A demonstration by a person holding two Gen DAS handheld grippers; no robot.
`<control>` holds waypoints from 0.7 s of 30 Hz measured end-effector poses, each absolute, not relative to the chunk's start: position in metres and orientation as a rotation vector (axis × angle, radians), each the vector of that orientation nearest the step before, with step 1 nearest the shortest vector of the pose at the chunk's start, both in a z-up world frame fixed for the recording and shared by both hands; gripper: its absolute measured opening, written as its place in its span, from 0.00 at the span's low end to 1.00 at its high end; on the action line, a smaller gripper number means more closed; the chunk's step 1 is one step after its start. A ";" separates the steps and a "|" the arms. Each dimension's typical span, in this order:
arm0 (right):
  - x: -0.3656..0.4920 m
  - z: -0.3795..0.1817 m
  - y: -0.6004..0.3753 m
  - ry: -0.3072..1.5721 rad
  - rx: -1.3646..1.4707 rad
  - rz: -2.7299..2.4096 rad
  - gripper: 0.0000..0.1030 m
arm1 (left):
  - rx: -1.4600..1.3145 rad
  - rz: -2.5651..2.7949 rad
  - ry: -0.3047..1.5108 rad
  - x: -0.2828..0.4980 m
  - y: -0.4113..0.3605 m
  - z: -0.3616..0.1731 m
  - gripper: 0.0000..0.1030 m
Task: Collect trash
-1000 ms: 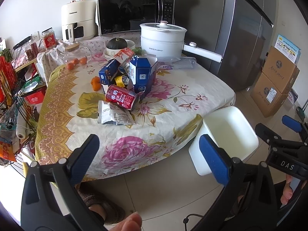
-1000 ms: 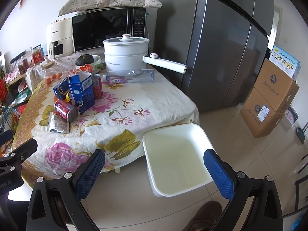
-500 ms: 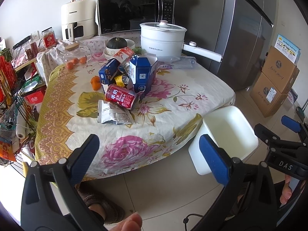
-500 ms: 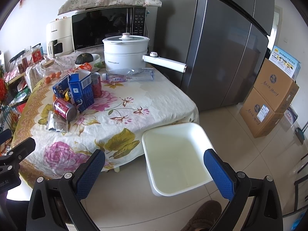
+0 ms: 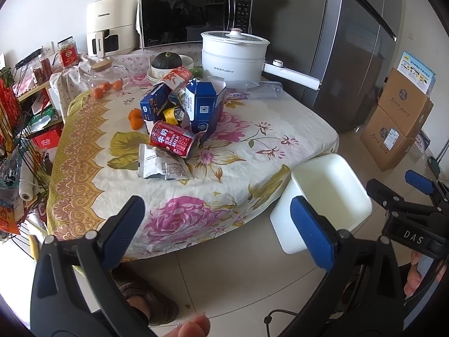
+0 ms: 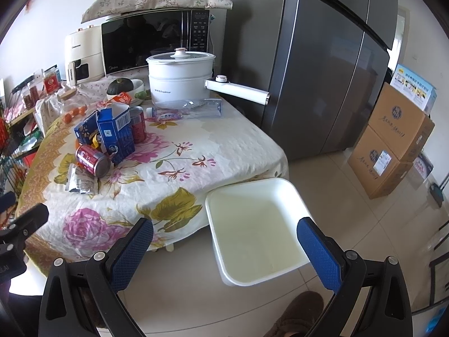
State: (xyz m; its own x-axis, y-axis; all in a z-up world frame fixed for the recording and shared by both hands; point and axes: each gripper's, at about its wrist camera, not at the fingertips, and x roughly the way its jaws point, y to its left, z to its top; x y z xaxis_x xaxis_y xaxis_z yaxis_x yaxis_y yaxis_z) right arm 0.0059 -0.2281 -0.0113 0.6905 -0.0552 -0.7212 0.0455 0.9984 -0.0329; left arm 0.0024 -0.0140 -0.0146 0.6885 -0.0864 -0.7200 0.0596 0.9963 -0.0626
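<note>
Behind the blue carton [image 5: 206, 106], a half-hidden yellow wrapper [image 5: 170, 113].

The table [image 5: 266, 151] wears a matt, wrinkled floral cloth. A glossy red metal can [image 5: 173, 139] lies beside a crinkled foil-like wrapper [image 5: 162, 165] and printed blue cardboard cartons [image 5: 206, 106]. The bin [image 6: 256, 231] at lower right is smooth white plastic. The fridge [image 6: 322, 64] looks like brushed grey metal; the pot [image 5: 234, 56] is glossy white.
</note>
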 end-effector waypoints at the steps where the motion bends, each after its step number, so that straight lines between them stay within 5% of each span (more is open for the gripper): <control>1: 0.007 -0.011 -0.229 0.810 0.001 -0.053 1.00 | -0.036 -0.086 0.809 0.003 -0.014 -0.015 1.00; 21: 0.083 0.011 -0.229 0.883 0.010 0.028 1.00 | -0.142 -0.159 0.835 0.062 0.021 -0.012 1.00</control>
